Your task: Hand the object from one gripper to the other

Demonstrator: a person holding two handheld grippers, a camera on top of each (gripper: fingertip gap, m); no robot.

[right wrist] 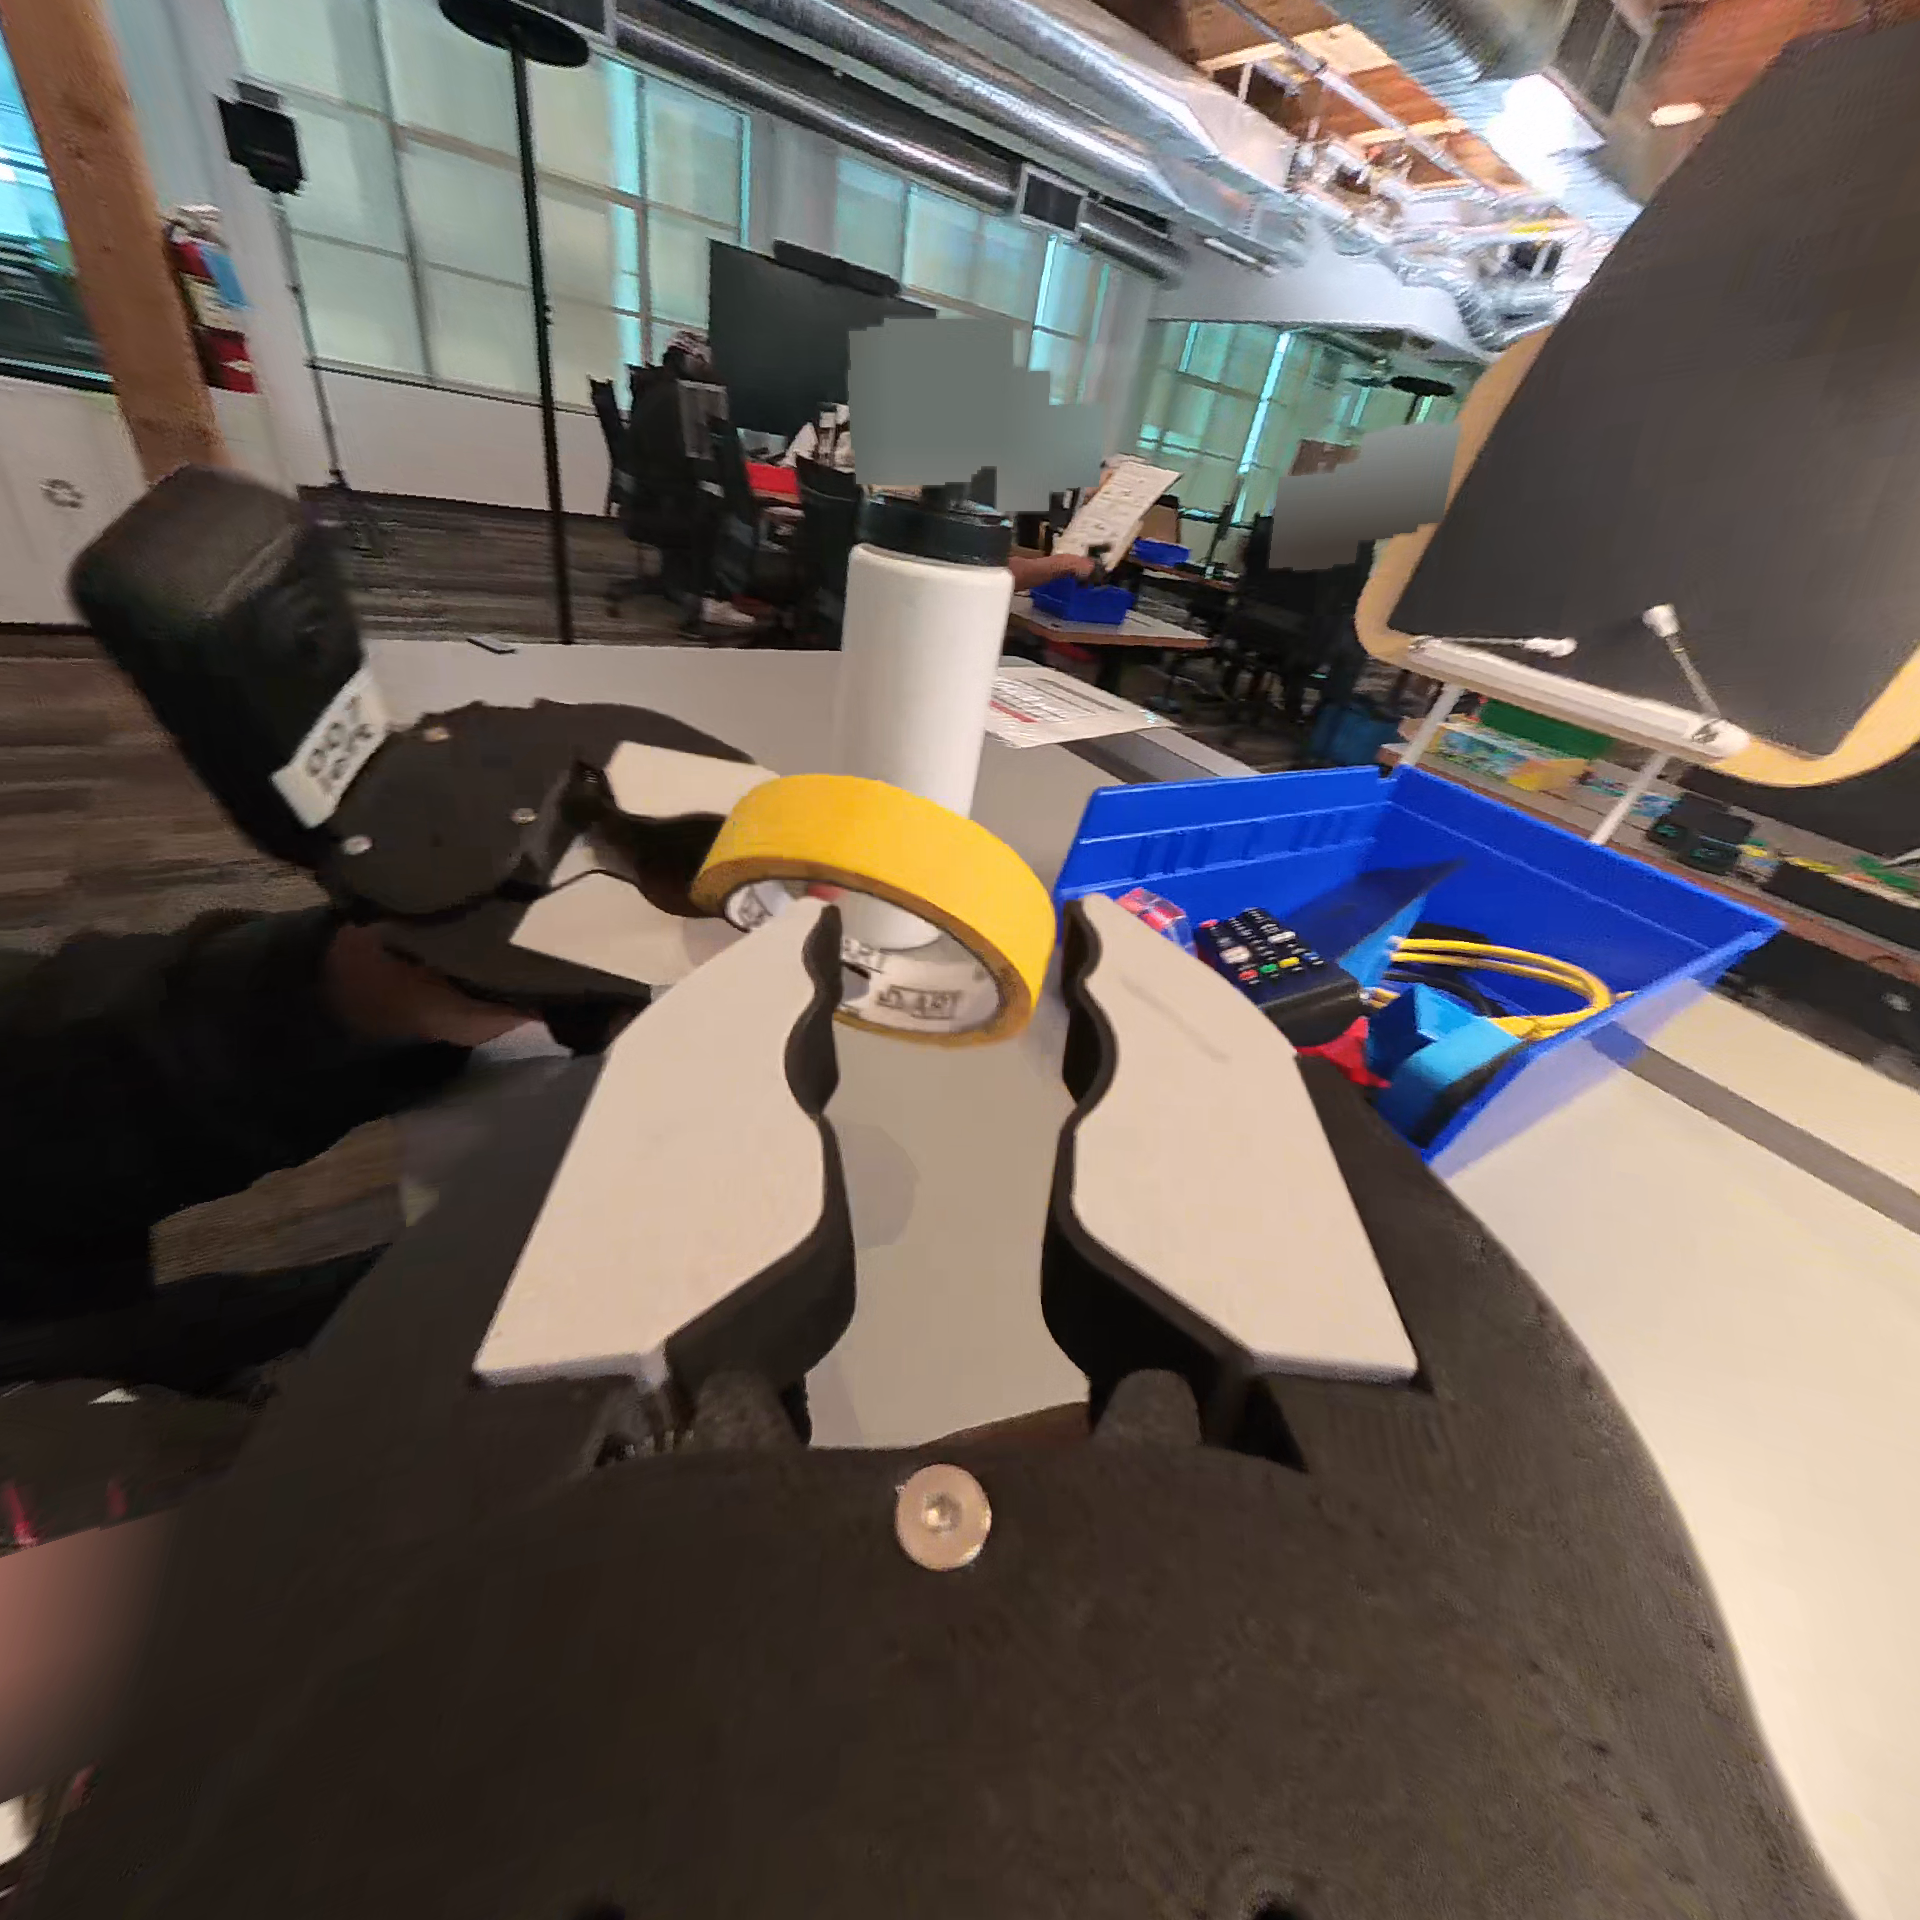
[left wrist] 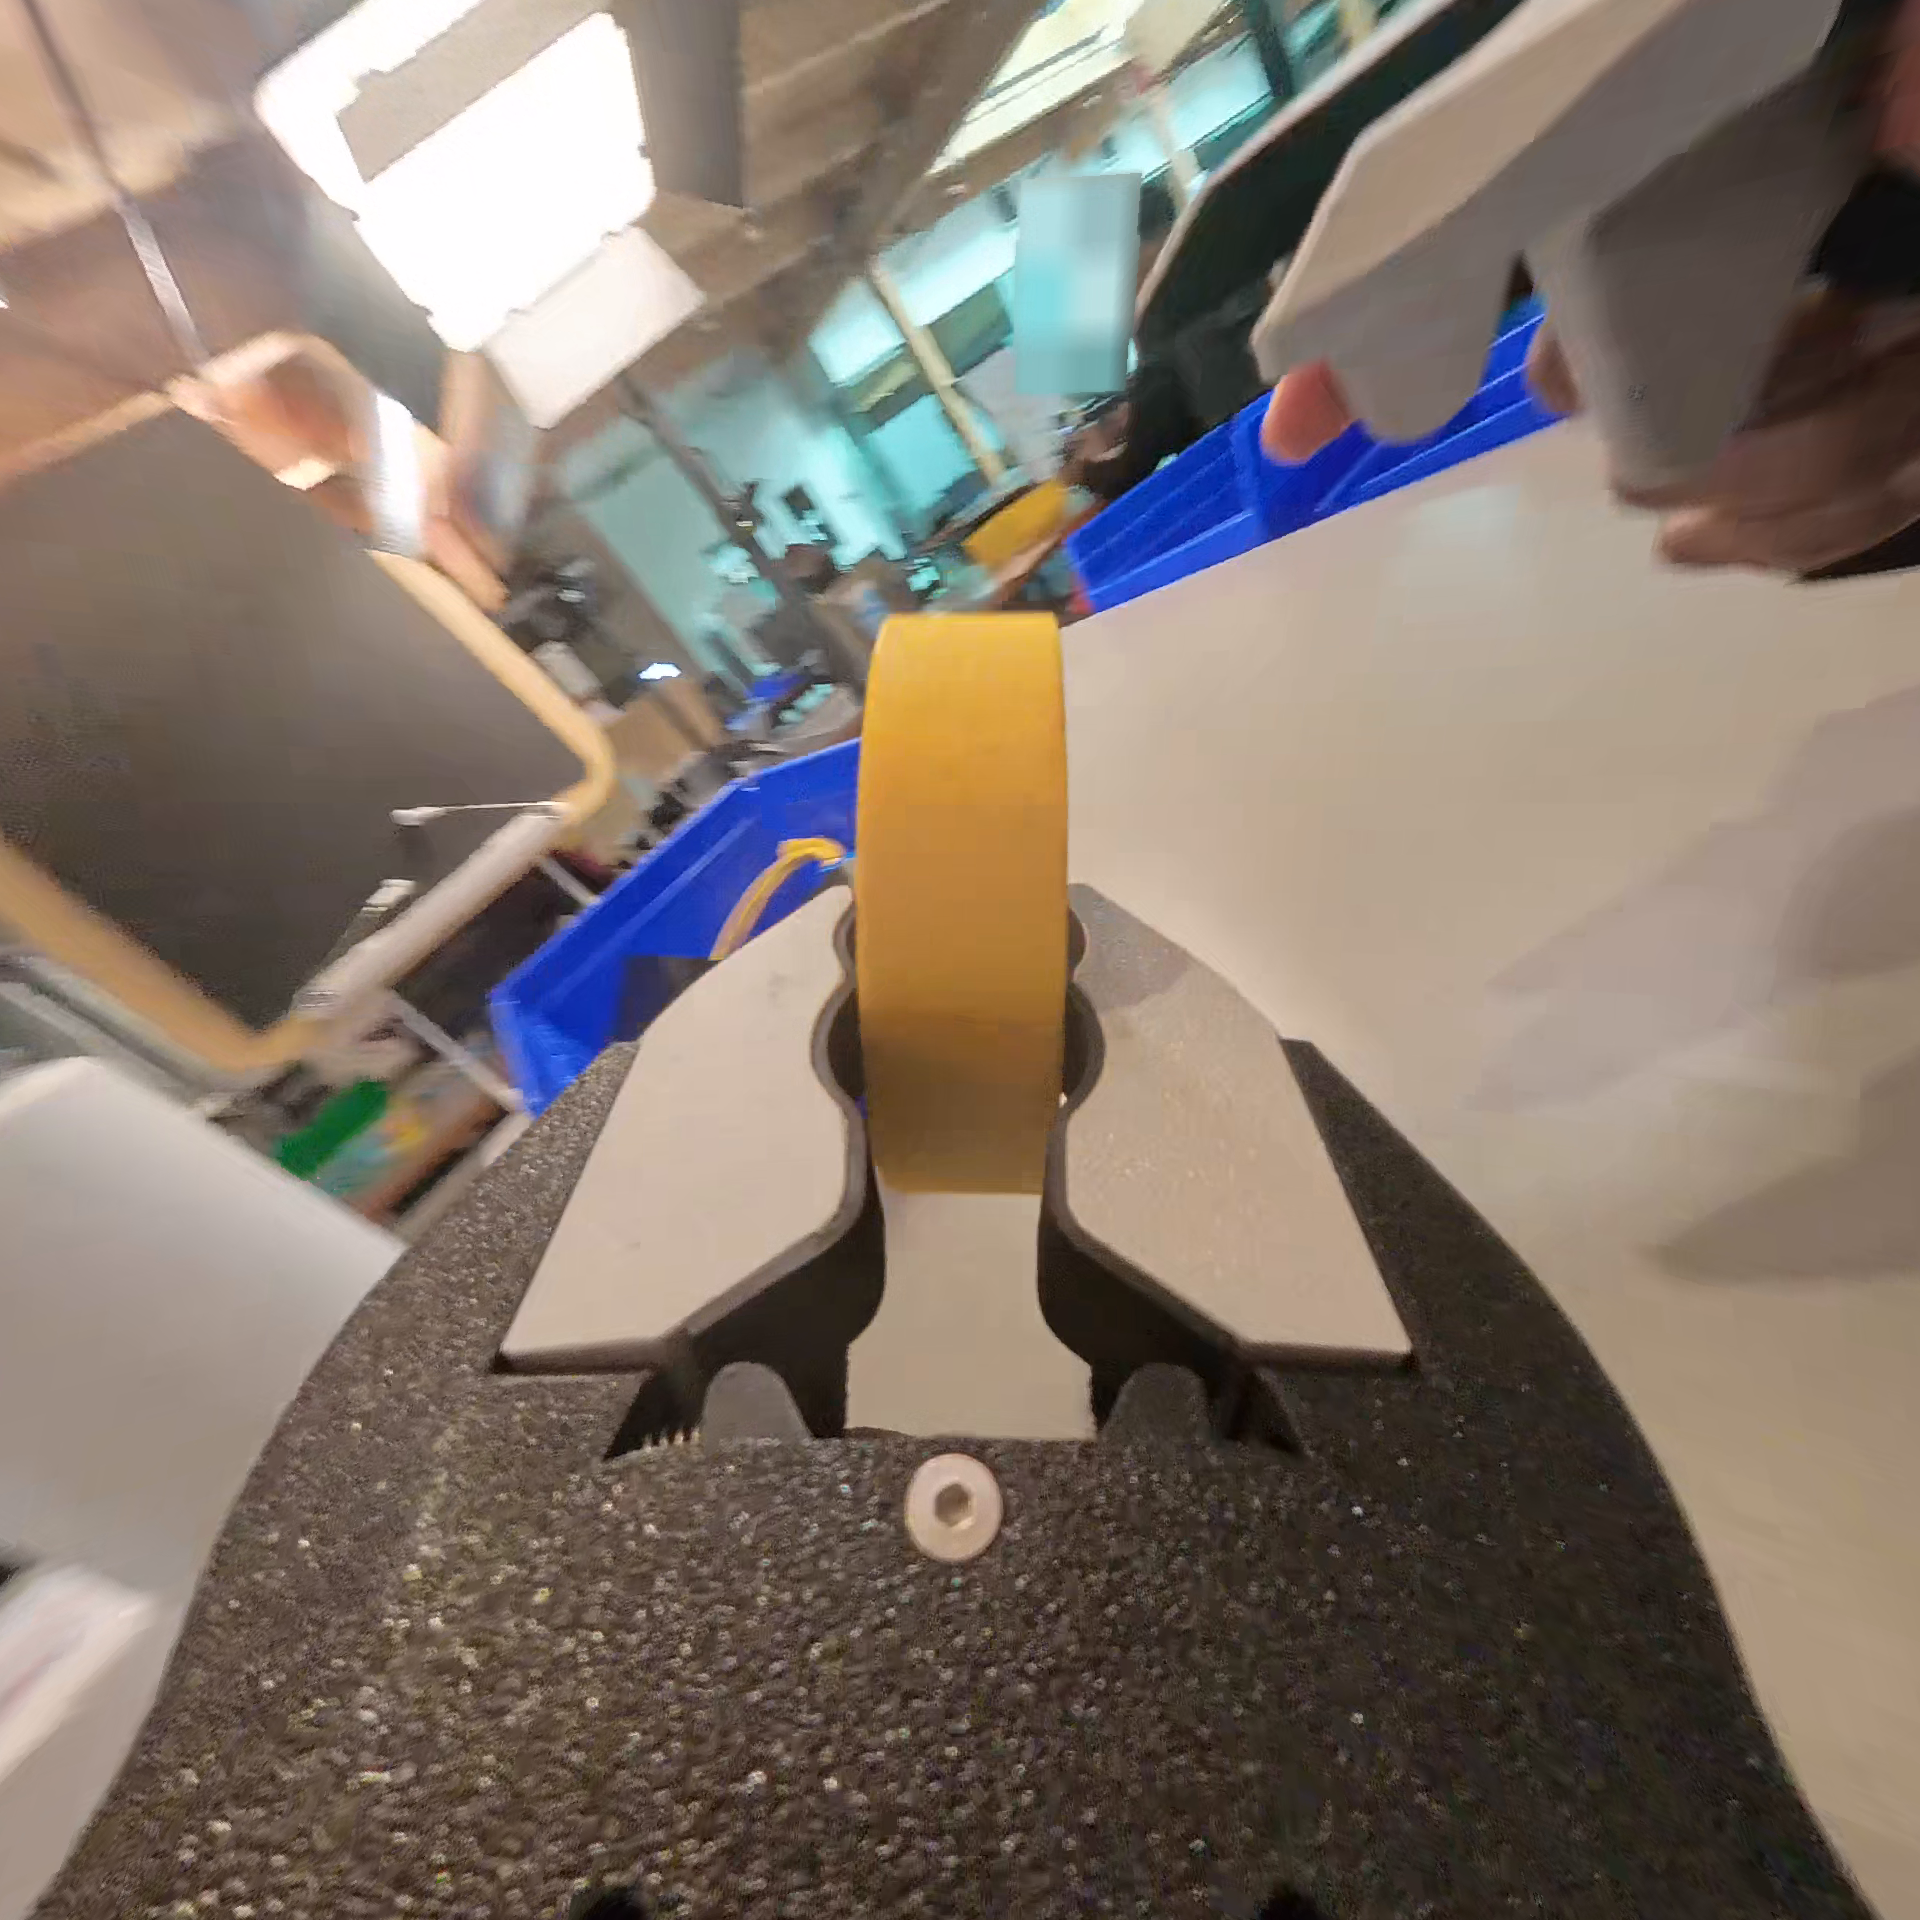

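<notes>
Left gripper (left wrist: 961,997) clamps yellow tape roll (left wrist: 961,894); right gripper (right wrist: 940,966) gapes empty beside it.

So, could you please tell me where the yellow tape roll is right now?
The tape roll is clamped in the left gripper, held above the table just ahead of the open right gripper, with the blue bin to its right.

Both sets of tongs look the same: chunky black speckled foam-like bodies, each with one silver hex screw (right wrist: 943,1516) in the middle. Flat light-grey fingers (left wrist: 717,1132) with wavy black inner edges. The left handle wears a white sticker (right wrist: 330,750) with black print.
</notes>
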